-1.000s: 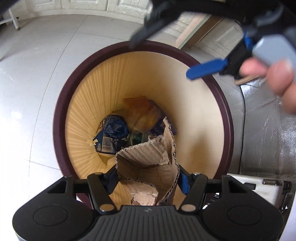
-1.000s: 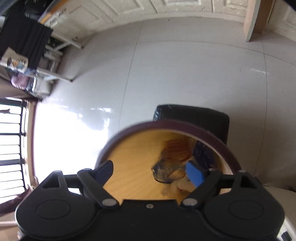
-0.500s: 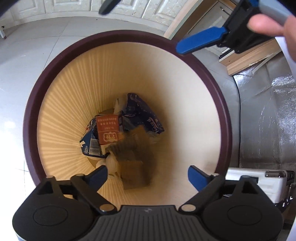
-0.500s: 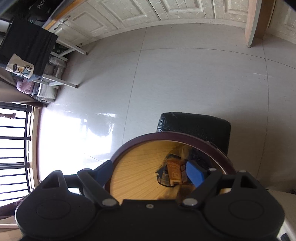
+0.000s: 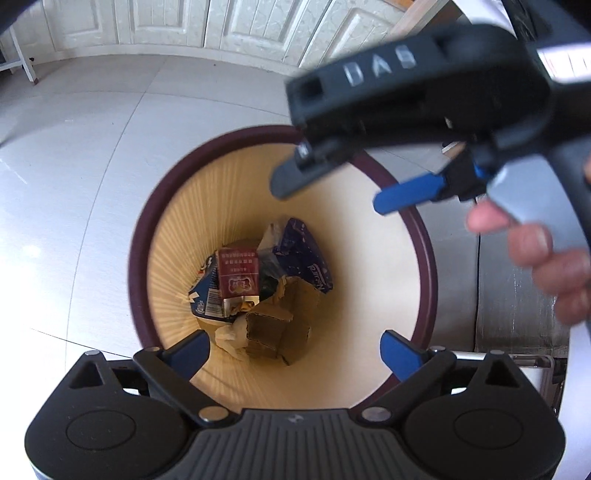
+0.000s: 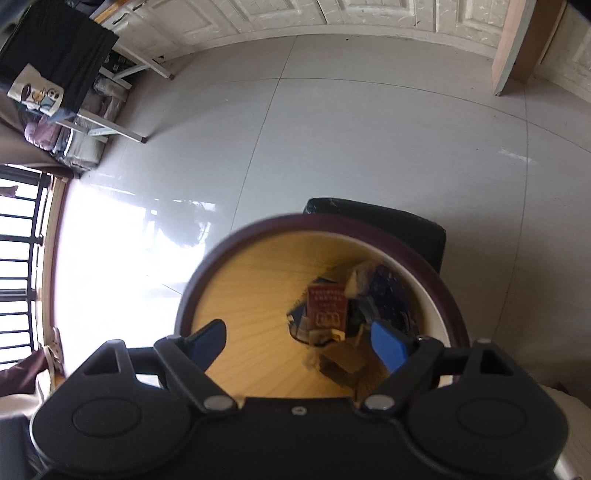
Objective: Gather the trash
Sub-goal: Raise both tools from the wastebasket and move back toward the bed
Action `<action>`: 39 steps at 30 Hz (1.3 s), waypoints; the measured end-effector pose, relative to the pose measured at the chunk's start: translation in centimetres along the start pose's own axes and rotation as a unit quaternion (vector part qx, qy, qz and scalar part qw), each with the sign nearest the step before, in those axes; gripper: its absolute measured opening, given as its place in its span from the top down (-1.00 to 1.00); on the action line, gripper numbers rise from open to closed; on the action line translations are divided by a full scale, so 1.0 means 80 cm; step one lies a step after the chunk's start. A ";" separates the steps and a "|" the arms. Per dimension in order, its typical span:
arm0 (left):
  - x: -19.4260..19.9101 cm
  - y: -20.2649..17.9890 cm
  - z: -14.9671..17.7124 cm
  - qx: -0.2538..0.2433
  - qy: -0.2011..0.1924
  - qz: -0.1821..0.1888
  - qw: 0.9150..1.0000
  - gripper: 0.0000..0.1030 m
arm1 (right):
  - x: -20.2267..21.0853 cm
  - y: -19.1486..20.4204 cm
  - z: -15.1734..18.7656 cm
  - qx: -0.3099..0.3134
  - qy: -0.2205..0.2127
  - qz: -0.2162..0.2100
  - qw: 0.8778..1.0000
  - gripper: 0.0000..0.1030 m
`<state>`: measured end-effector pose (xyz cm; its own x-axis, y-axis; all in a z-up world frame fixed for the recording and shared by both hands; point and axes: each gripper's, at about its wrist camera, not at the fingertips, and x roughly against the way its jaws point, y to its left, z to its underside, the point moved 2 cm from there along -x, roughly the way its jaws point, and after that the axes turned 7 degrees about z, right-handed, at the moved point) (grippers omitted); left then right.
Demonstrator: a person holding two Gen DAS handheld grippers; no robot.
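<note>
A second ago our left gripper [image 5: 295,349] was clamped on a torn piece of cardboard [image 5: 280,325] over the bin [image 5: 421,236]. Its jaws are now opening wide, with nothing between them, and the cardboard lies at the bottom of the bin on the other rubbish: a red carton [image 5: 238,273], a blue wrapper [image 5: 306,254] and some crumpled white paper [image 5: 232,334]. We judge this piece delivered and the left hand free to fetch the next.

Our right gripper [image 6: 299,341] hangs over the same bin [image 6: 207,273], jaws apart and empty, as they were a second ago. In the left wrist view it crosses the upper right above the far rim, with the person's fingers [image 5: 532,243] on its handle. It crowds the opening, so the two tools could knock together as the left lifts away.

Around the bin is pale tiled floor [image 6: 369,147], a black object [image 6: 406,229] just behind the rim, and white panelled doors [image 5: 166,22] along the far wall. No further trash shows in either view.
</note>
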<state>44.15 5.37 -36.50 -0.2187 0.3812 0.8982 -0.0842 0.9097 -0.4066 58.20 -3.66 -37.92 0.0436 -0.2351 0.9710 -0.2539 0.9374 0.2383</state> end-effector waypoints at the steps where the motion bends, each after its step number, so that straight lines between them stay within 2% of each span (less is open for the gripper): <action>1: 0.005 -0.002 0.000 -0.001 -0.002 0.000 1.000 -0.91 | 0.005 0.000 0.002 0.001 -0.002 0.003 1.000 -0.67; 6: 0.028 -0.007 0.002 -0.009 -0.010 0.007 1.000 -1.00 | 0.043 0.004 0.017 0.010 -0.025 0.023 0.999 -0.67; 17: 0.102 -0.019 0.005 -0.026 -0.030 0.006 0.999 -1.00 | 0.138 0.017 0.056 -0.018 -0.070 0.039 0.997 -0.68; 21: 0.140 -0.030 0.008 -0.035 -0.038 0.011 0.999 -1.00 | 0.181 0.031 0.077 -0.018 -0.093 0.039 0.995 -0.85; 29: 0.206 -0.050 0.025 -0.056 -0.061 0.007 0.997 -1.00 | 0.275 0.039 0.114 -0.017 -0.153 0.058 0.986 -1.00; 39: 0.260 -0.060 0.047 -0.057 -0.086 0.005 0.995 -1.00 | 0.332 0.027 0.182 -0.028 -0.192 0.080 0.978 -1.00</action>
<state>36.33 8.34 -16.48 -0.3827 0.3650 0.8487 0.0268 0.9227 -0.3847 44.70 -11.59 -11.90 -0.3602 -0.1531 0.9202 -0.1746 0.9801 0.0947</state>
